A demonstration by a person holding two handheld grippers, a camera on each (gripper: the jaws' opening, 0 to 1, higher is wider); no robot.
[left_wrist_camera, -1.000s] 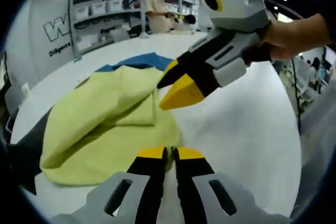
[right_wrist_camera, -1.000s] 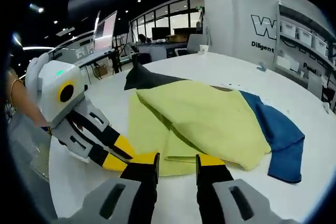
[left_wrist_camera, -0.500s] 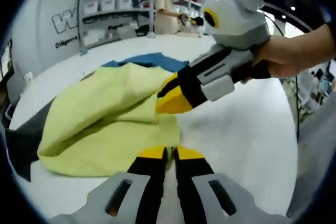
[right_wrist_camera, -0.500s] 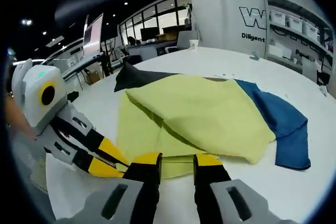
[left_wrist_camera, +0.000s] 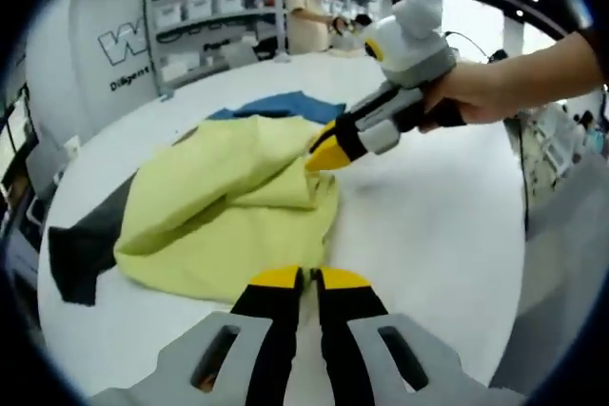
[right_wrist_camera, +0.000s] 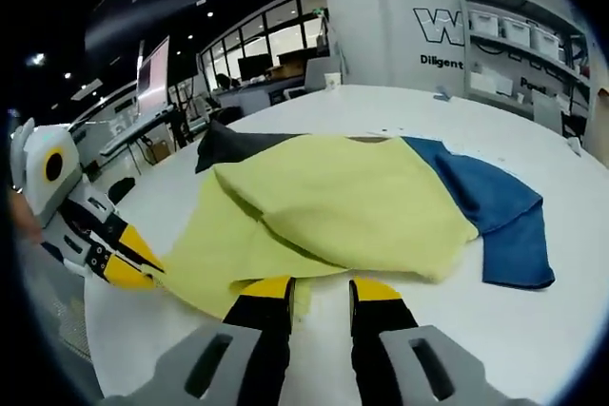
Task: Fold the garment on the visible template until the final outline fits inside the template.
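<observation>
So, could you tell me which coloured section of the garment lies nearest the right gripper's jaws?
The pale yellow fabric section: its edge sits right at the jaws, while the blue section and dark grey section lie beyond it.

Shelving unit (left_wrist_camera: 214, 21) — lettered wall (right_wrist_camera: 381, 16)

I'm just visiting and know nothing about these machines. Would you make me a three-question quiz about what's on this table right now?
1. True or false: the yellow garment lies folded over on itself on the white table.
2. Multiple choice: which colour of cloth shows at the far end of the yellow garment, beside the dark sleeve? A) red B) blue C) green
3. Fill in: in the left gripper view, the right gripper sits at the garment's ____ edge, held by a person's hand.

Key
1. True.
2. B: the blue part.
3. Folded. The left gripper has its jaws nearly together, low in that view.
</observation>
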